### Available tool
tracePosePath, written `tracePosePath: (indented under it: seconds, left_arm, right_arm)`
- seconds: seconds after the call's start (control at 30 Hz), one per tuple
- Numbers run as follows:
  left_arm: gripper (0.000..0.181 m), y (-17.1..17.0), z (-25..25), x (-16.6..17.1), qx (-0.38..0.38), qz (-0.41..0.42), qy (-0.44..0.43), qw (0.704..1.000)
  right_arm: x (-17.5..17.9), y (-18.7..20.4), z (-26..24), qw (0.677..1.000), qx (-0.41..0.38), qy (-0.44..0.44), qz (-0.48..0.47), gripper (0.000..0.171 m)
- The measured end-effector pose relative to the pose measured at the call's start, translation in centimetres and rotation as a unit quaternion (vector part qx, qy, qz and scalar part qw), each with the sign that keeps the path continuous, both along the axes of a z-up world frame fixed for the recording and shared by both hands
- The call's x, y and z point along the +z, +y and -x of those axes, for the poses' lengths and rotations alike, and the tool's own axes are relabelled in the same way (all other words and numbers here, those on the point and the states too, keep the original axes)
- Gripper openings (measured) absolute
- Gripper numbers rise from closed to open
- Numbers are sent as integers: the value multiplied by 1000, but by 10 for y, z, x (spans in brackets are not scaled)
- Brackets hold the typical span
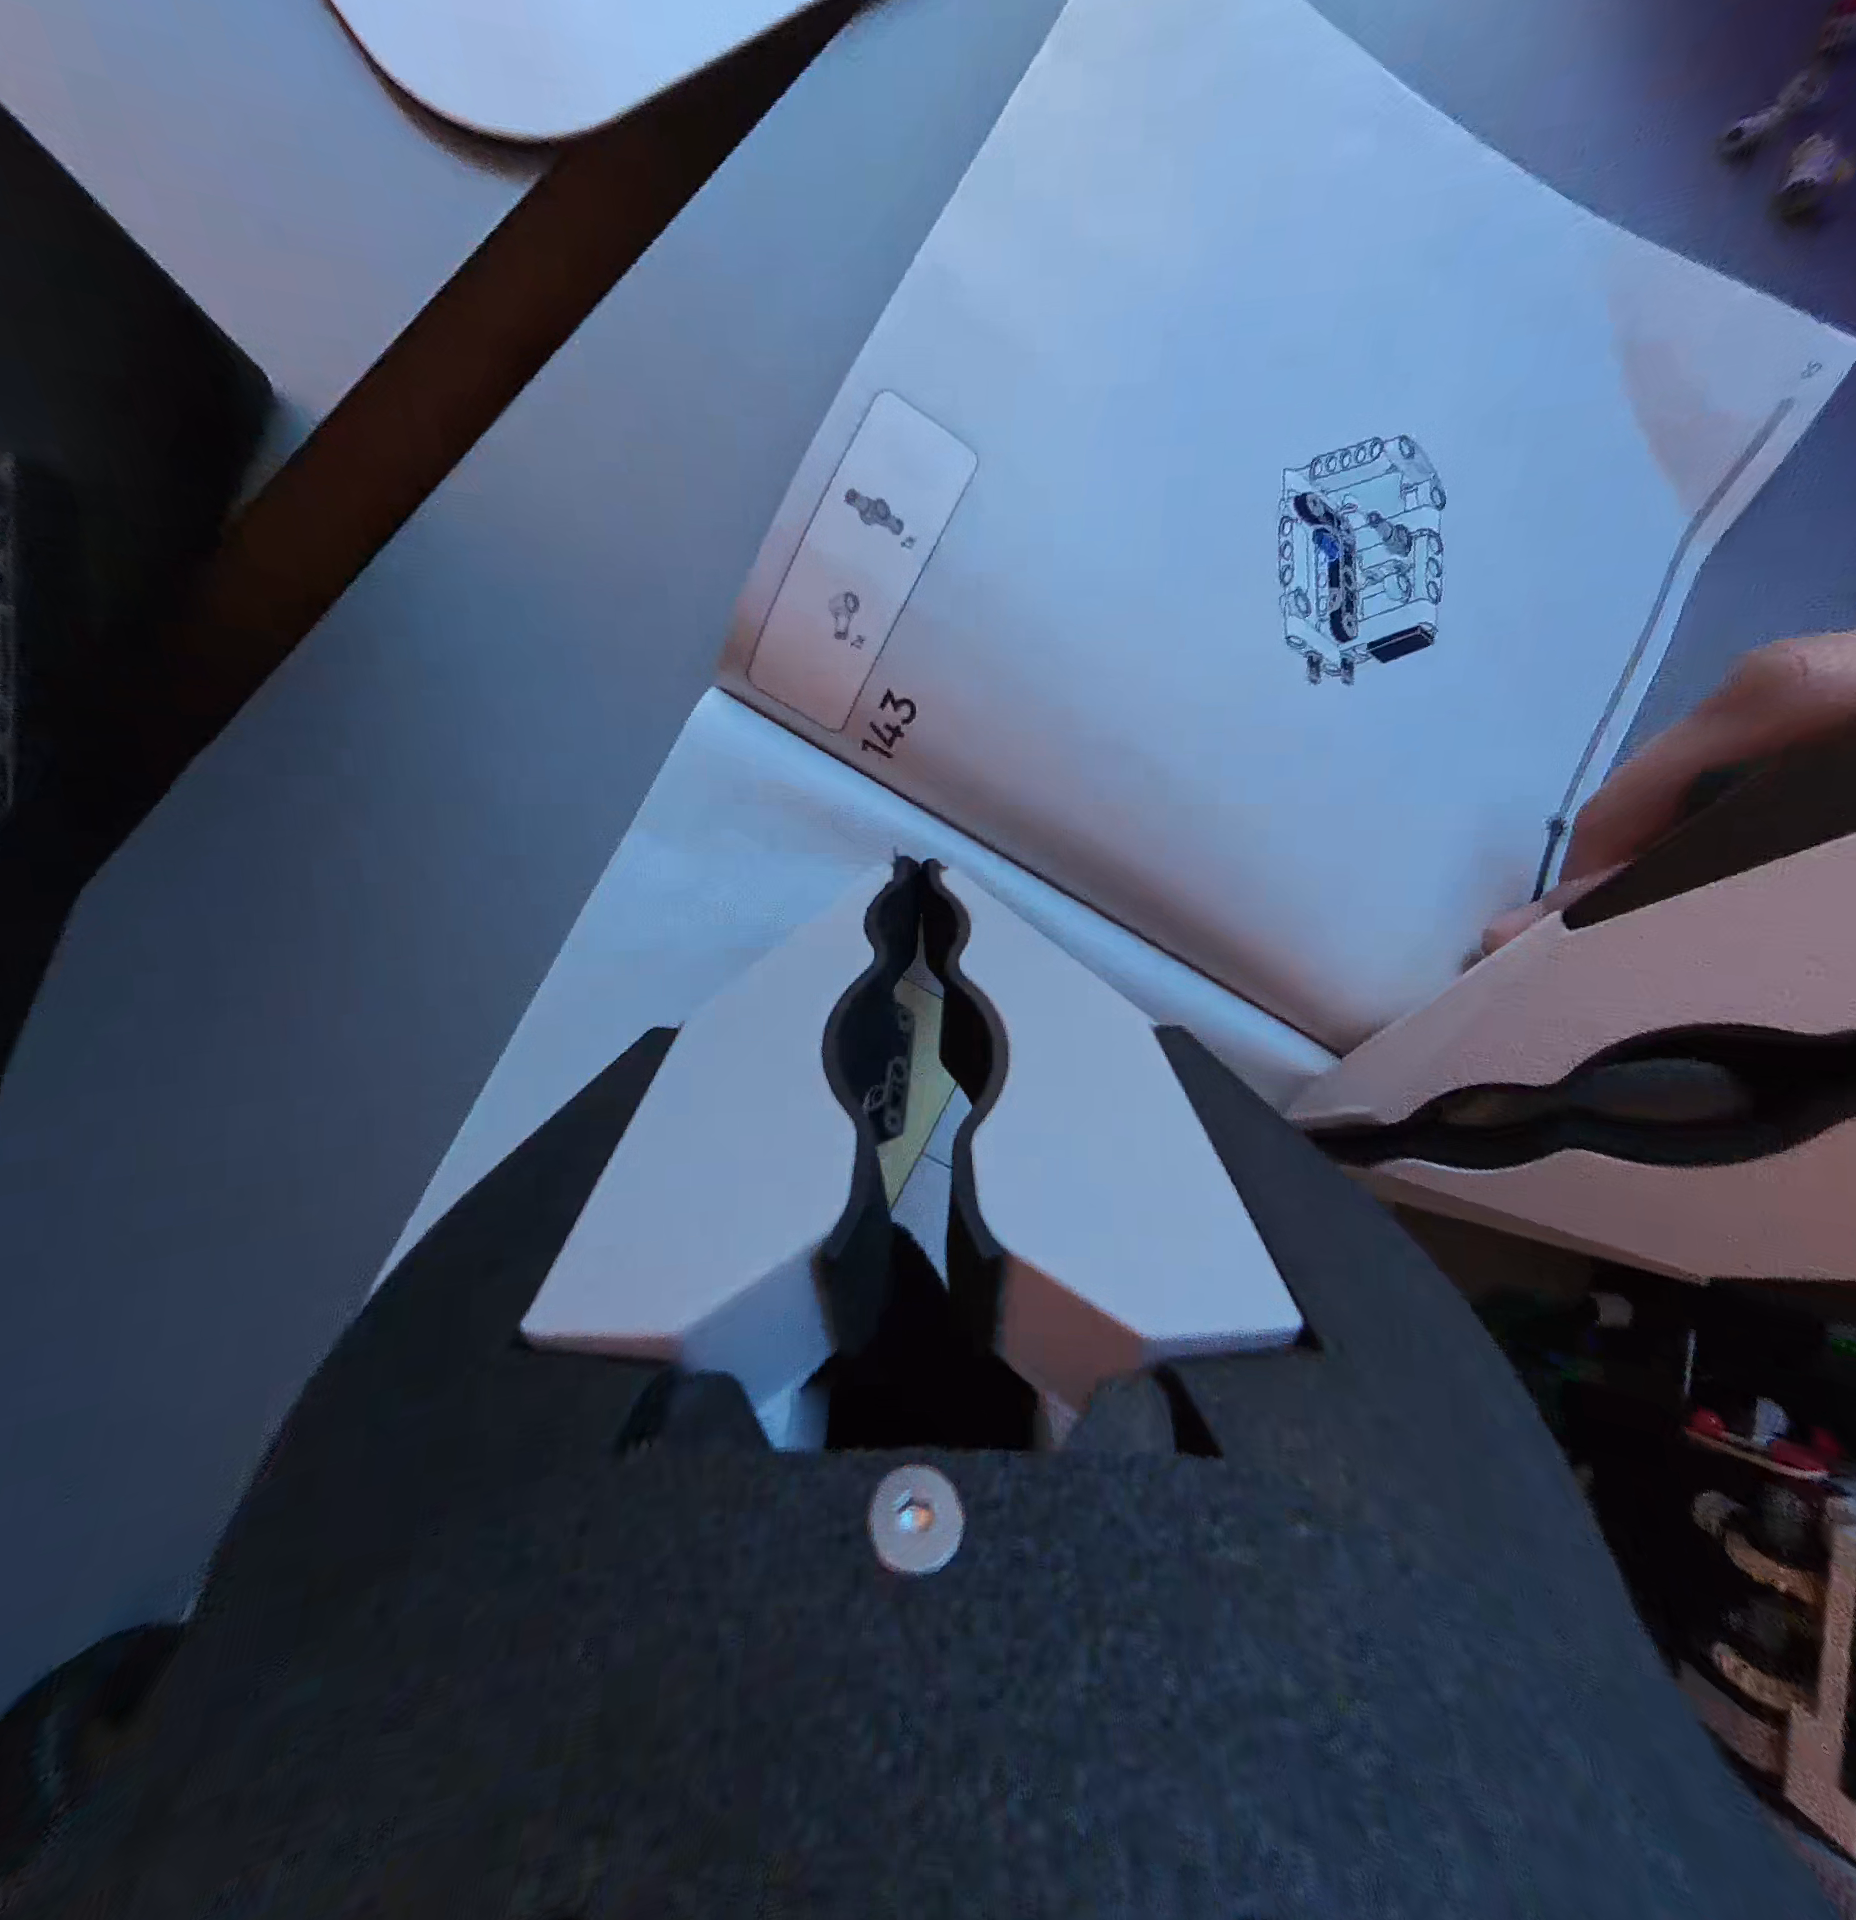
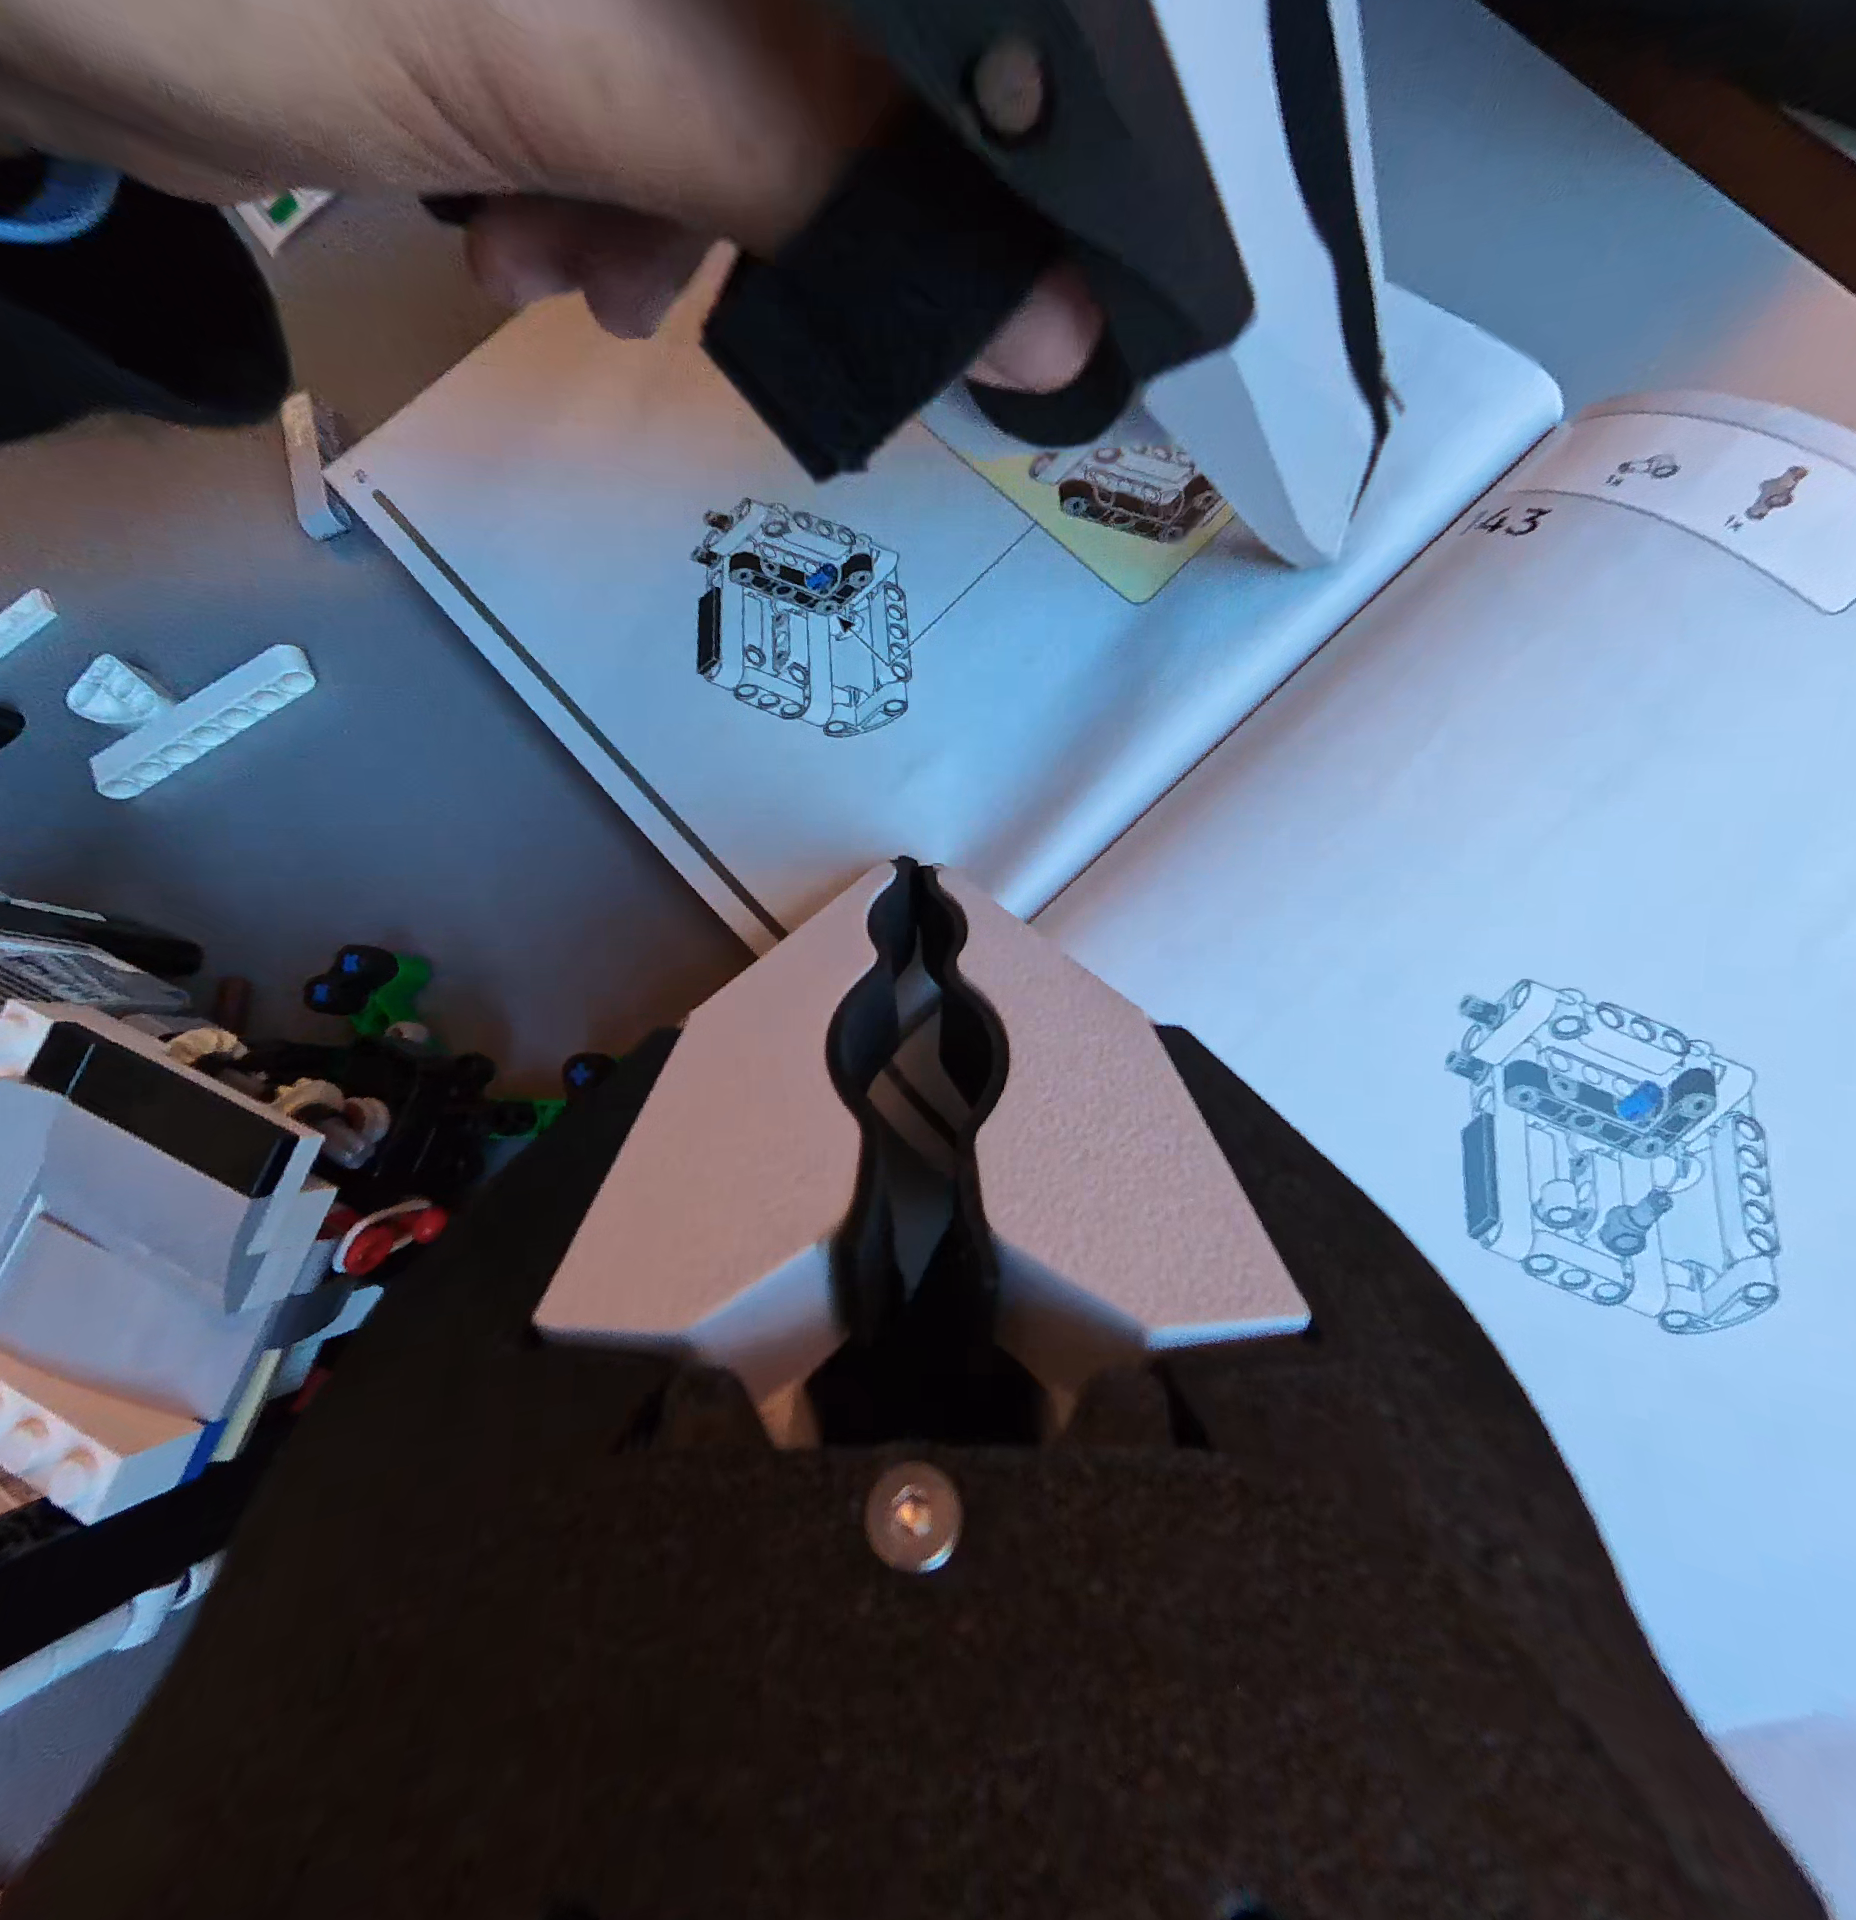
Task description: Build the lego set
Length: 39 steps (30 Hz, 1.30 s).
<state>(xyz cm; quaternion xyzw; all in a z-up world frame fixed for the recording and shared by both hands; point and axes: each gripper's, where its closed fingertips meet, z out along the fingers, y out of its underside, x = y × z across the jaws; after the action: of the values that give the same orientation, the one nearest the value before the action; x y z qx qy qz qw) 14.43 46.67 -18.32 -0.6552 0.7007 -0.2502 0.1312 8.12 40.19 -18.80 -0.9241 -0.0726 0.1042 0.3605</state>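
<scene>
While both our left gripper (image 1: 911, 868) and right gripper (image 2: 916, 871) press together empty above the instruction booklet (image 2: 1423, 831), careless tips could crease its pages.

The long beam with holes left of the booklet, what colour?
White beam, clearest in the right wrist view.

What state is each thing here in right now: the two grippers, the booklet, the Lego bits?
Left gripper: shut, tips over the booklet's fold.
Right gripper: shut, holding nothing.
Instruction booklet: open, flat on the table.
White beam: loose on the table.
Partly built model: unfinished, beside the booklet.
</scene>
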Motion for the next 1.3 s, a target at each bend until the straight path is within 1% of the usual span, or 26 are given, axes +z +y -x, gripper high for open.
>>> tracePosePath:
  seconds: [0.03,0.17,0.3,0.37,0.4,0.43,0.5,0.57,0.6,0.67,0.73,0.8,0.83,0.9,0.97,1.03,1.07,1.13,1.23,1.3]
  left_arm:
    - [0,0,-1,-1,3,4,0,1000]
    - [0,2,2,-7,7,-7,-2,1000]
    - [0,2,2,-7,10,1,-7,1000]
    - [0,6,5,-2,5,-20,-9,1000]
    - [0,8,8,8,3,-30,-24,999]
    - [4,8,12,28,8,-27,-57,998]
    - [13,6,38,76,25,8,-125,992]
    - [22,5,86,113,53,53,-180,981]
    - [27,5,113,124,69,65,-204,974]
    - [27,-2,163,137,97,63,-256,960]
    - [33,-17,205,136,116,44,-299,946]
    - [43,-35,240,119,133,19,-308,942]
    - [45,-45,255,107,143,10,-304,942]
    - [43,-66,277,90,163,11,-311,936]
    - [48,-77,291,83,199,14,-336,920]
    - [47,-86,298,83,223,21,-363,905]
    - [47,-89,300,81,229,23,-364,902]
    - [49,-92,302,76,229,16,-350,908]
    - [49,-93,308,66,215,-3,-306,927]
    - [48,-89,313,63,212,-14,-288,934]
  right_arm:
    - [0,0,0,1000,0,-4,2,0]
    - [-1,0,1,1000,5,-16,9,0]
    - [-2,0,0,999,3,-27,17,0]
    - [0,0,0,1000,-5,-19,20,0]
    - [4,0,0,1000,-8,-24,15,0]
    - [15,-1,-1,999,-7,-33,-9,0]
    - [52,-8,0,996,-9,-31,-87,0]
    - [85,-28,1,990,-16,-10,-143,1]
    - [96,-41,2,986,-22,5,-163,2]
    - [106,-69,7,981,-30,34,-189,6]
    - [107,-96,11,975,-45,49,-212,8]
    - [108,-120,14,966,-76,62,-240,8]
    - [107,-130,16,961,-95,71,-252,10]
    - [105,-146,22,951,-122,82,-272,16]
    - [100,-157,25,946,-146,64,-284,21]
    - [94,-164,25,942,-162,22,-295,20]
    - [92,-166,22,938,-169,0,-303,19]
    - [91,-169,19,934,-171,-30,-312,17]
    - [95,-169,19,931,-164,-47,-322,16]
    - [100,-171,16,923,-171,-58,-339,13]
